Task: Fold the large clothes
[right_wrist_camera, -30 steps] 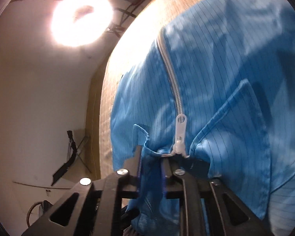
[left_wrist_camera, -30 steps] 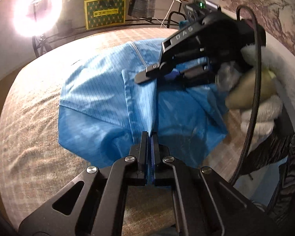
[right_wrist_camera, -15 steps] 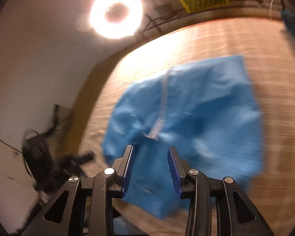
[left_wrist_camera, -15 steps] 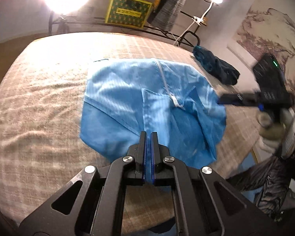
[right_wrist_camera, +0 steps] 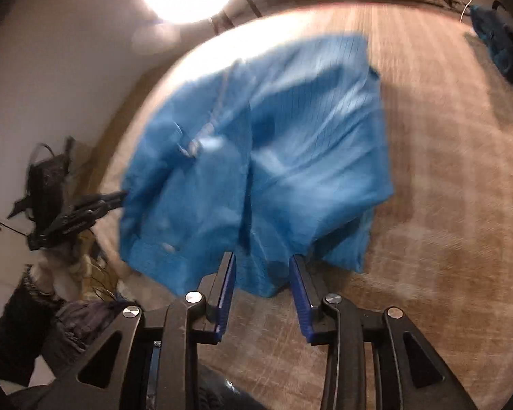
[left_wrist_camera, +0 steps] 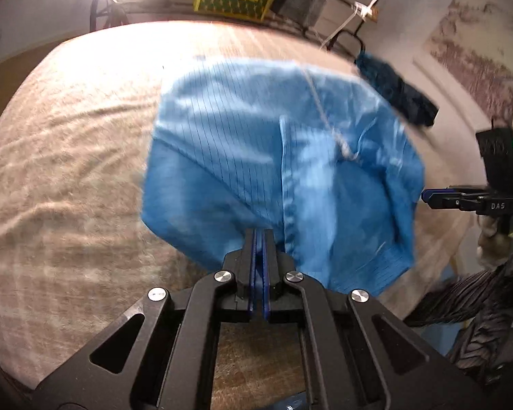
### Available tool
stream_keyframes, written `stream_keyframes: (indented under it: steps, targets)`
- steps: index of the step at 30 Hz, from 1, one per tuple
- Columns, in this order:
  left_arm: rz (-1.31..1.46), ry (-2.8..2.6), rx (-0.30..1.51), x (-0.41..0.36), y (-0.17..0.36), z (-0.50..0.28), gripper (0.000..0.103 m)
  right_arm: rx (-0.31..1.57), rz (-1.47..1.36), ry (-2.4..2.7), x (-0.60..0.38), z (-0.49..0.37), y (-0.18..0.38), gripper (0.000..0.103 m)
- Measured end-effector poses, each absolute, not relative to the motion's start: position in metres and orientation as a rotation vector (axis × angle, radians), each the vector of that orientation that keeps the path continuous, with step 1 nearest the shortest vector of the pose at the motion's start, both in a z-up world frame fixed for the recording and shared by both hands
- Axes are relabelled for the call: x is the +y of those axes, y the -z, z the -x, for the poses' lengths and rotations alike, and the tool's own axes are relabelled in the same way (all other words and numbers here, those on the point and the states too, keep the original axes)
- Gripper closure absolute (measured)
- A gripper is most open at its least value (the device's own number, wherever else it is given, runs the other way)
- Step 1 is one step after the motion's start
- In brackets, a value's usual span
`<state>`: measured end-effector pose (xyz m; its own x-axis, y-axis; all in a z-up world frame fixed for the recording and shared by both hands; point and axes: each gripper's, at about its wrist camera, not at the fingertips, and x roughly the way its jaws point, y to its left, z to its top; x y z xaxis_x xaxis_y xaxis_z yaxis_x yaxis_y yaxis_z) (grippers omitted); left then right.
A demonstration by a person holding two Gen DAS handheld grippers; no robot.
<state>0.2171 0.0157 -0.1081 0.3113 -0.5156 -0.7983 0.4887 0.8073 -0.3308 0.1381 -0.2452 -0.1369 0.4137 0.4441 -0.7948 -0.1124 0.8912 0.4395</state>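
Our left claw (left_wrist_camera: 259, 239) is pinched tight with nothing in it. Our right claw (right_wrist_camera: 261, 273) is closing but still apart and empty. Just past both tips, the blue coat (left_wrist_camera: 277, 177) lies on the tan blanket (left_wrist_camera: 68, 171).

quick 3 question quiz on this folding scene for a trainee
1. True or false: the left gripper is shut.
2. What lies at the bed's far right edge? A) dark teal cloth B) white pillow C) red towel
3. What fastener runs down the blue garment?

Key
1. True.
2. A, the dark teal cloth.
3. A zipper.
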Motion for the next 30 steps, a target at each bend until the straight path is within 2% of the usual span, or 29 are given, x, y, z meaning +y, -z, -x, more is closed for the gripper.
stream_keyframes:
  steps: [3,6,9,13,15,19,24,27,30]
  targets:
    - [0.042,0.635,1.022,0.022,0.094,-0.23,0.103,0.954,-0.361,-0.322,-0.269,-0.134,0.115,0.068]
    - [0.072,0.604,1.013,0.024,0.091,-0.246,0.103,0.854,-0.261,-0.267,-0.272,-0.144,0.103,0.068]
    - [0.091,0.576,1.011,0.029,0.091,-0.26,0.103,0.921,-0.155,-0.197,-0.261,-0.164,0.123,0.069]
    - [0.122,0.561,1.001,0.032,0.084,-0.276,0.103,1.117,-0.184,-0.256,-0.248,-0.166,0.168,0.07]
    - [0.129,0.565,1.001,0.026,0.083,-0.288,0.103,1.091,-0.062,-0.253,-0.236,-0.159,0.159,0.07]
    - [0.099,0.568,1.005,0.005,0.089,-0.312,0.103,0.967,-0.178,-0.31,-0.249,-0.165,0.121,0.07]
    - [0.098,0.574,1.024,-0.014,0.101,-0.33,0.103,0.807,-0.132,-0.213,-0.259,-0.209,0.101,0.064]
    - [0.036,0.566,1.034,-0.025,0.112,-0.332,0.103,0.843,-0.111,-0.203,-0.258,-0.235,0.117,0.065]
    - [0.002,0.56,1.054,-0.026,0.125,-0.33,0.103,0.942,-0.084,-0.169,-0.252,-0.248,0.14,0.071]
